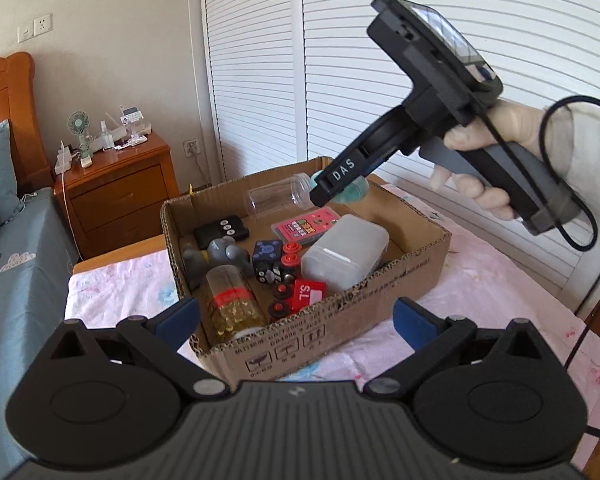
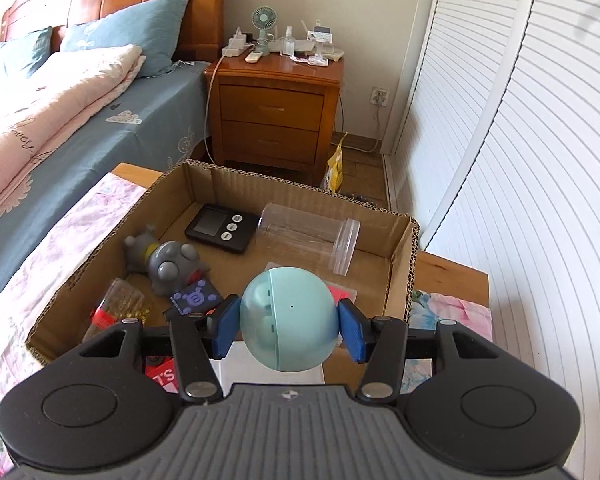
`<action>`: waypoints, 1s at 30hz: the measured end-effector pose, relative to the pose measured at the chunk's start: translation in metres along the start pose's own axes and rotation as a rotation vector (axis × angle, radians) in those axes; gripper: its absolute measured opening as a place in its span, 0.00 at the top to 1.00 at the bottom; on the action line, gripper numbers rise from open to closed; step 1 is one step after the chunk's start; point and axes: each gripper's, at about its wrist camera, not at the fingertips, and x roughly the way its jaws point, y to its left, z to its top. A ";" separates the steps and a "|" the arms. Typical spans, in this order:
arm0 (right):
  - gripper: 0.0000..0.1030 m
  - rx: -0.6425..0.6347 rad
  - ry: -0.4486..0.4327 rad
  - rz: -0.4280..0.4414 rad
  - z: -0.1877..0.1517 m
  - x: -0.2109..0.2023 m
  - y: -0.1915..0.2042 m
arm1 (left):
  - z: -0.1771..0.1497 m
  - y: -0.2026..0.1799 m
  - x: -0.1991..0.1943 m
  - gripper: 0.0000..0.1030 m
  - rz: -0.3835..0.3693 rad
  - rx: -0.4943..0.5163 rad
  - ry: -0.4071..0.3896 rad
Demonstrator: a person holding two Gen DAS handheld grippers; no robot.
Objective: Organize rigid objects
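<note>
Light: daylight is filling the room evenly, bright and soft.
Glare: the white louvred doors [image 2: 540, 160] are washing out toward the right edge; the nightstand [image 2: 274, 68] top is catching a sheen.
Shadows: soft ones are pooling inside the cardboard box [image 1: 400, 280] and under its contents.
Distortion: fisheye is bowing the door slats into arcs; dark corners are vignetting.
Focus: both views are staying sharp, with slight softness at the rims.
</note>
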 end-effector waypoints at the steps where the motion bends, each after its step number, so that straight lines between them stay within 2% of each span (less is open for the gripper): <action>1: 0.44 0.002 0.006 -0.007 0.001 0.004 0.000 | -0.003 0.000 -0.001 0.01 0.002 -0.008 0.004; 5: 0.43 0.014 0.027 -0.018 0.003 0.016 -0.001 | -0.010 0.001 -0.005 0.01 -0.005 -0.044 0.008; 6: 0.40 0.012 0.026 -0.022 0.003 0.016 -0.001 | -0.010 0.001 -0.006 0.01 -0.004 -0.047 0.007; 10: 0.07 -0.003 -0.019 -0.042 0.001 0.005 0.003 | -0.010 0.001 -0.007 0.01 0.017 -0.040 0.007; 12: 0.04 0.008 -0.037 -0.030 0.001 -0.003 0.002 | -0.010 0.000 -0.007 0.01 0.027 -0.037 0.003; 16: 0.00 0.019 -0.048 -0.028 -0.001 -0.018 0.003 | -0.007 -0.001 -0.007 0.01 0.034 -0.047 0.003; 21: 0.00 0.017 -0.044 -0.061 -0.017 -0.041 0.011 | -0.006 -0.002 -0.008 0.01 0.082 -0.060 0.012; 26: 0.00 0.074 -0.027 -0.116 -0.049 -0.064 0.020 | -0.008 0.002 -0.013 0.01 0.107 -0.121 0.030; 30: 0.00 0.145 -0.022 -0.160 -0.082 -0.084 0.030 | -0.008 0.001 -0.019 0.01 0.169 -0.168 0.057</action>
